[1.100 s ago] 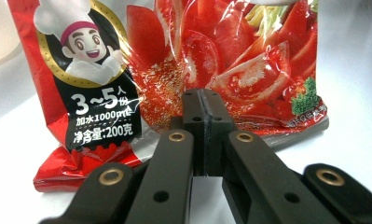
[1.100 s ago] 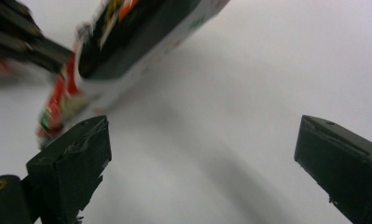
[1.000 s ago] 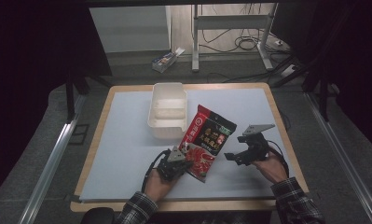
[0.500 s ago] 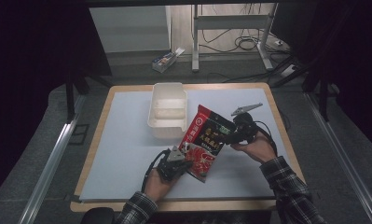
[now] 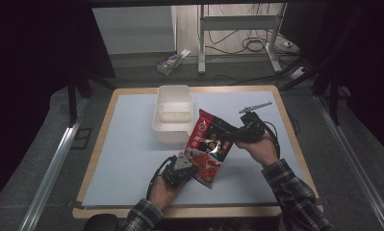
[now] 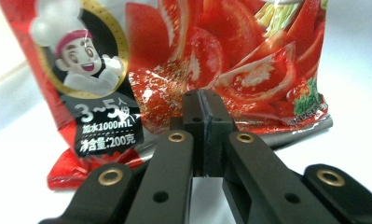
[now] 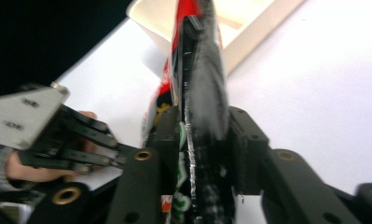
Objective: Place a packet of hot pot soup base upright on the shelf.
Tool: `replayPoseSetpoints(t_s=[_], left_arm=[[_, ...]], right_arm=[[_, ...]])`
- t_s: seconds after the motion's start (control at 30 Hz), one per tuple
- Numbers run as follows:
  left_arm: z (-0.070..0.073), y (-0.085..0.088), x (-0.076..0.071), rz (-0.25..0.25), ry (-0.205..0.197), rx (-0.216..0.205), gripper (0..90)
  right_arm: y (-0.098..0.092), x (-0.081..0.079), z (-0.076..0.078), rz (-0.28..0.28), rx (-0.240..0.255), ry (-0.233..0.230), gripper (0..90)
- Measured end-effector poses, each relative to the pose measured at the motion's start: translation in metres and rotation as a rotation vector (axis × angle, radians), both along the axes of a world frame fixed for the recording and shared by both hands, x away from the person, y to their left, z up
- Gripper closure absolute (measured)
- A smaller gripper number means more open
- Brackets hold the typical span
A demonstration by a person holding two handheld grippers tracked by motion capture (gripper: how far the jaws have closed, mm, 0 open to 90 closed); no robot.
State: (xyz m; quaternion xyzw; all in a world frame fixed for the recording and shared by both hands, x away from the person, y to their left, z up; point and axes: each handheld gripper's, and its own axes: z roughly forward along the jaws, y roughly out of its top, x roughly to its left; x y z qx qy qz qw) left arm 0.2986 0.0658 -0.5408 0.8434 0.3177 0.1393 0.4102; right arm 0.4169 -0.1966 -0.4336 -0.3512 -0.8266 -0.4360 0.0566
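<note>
- Left gripper (image 5: 182, 168) is clamped on the lower edge of the red soup-base packet (image 5: 209, 147); in the left gripper view its jaws meet flush on the bottom seam (image 6: 286, 128).
- Right gripper (image 5: 237, 134) has just been closing its jaws, with the packet's side edge (image 7: 204, 88) between them; in the right gripper view the pads (image 7: 246, 135) look to be pressing the film, so I judge it gripped.
- Packet stands tilted above the blue mat (image 5: 132, 159), its top corner close beside the white plastic container (image 5: 172, 115), which looks empty.
- Progress, as a judgement: both grips appear set, so the pick-up and two-handed hold are done. Opening the packet and emptying it into the container seem to be left; the packet looks sealed.
- Room: open mat lies to the left and in front of the hands, and to the right of the right hand (image 5: 259, 149).
- Edges: the table's wooden rim (image 5: 194, 211) runs near the left hand (image 5: 163, 192); the container wall is the nearest obstacle to any pull apart.
</note>
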Motion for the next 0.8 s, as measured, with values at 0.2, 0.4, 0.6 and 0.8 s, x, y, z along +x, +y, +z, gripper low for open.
replayPoseSetpoints(t_s=[0.2, 0.4, 0.6, 0.8], left_arm=[[0.007, 0.004, -0.004, 0.014, -0.007, -0.028, 89.6], [0.013, 0.013, -0.014, 0.015, 0.013, -0.078, 70.5], [0.019, 0.024, -0.02, 0.035, 0.014, -0.111, 43.3], [0.02, 0.034, -0.021, 0.059, 0.012, -0.126, 29.7]], right_arm=[[-0.003, -0.001, 0.004, -0.012, 0.003, 0.009, 69.4], [-0.006, -0.004, 0.012, -0.012, 0.004, -0.012, 69.4], [-0.005, -0.009, 0.025, 0.004, -0.01, -0.043, 69.4], [-0.009, -0.011, 0.036, -0.005, -0.019, -0.067, 69.2]])
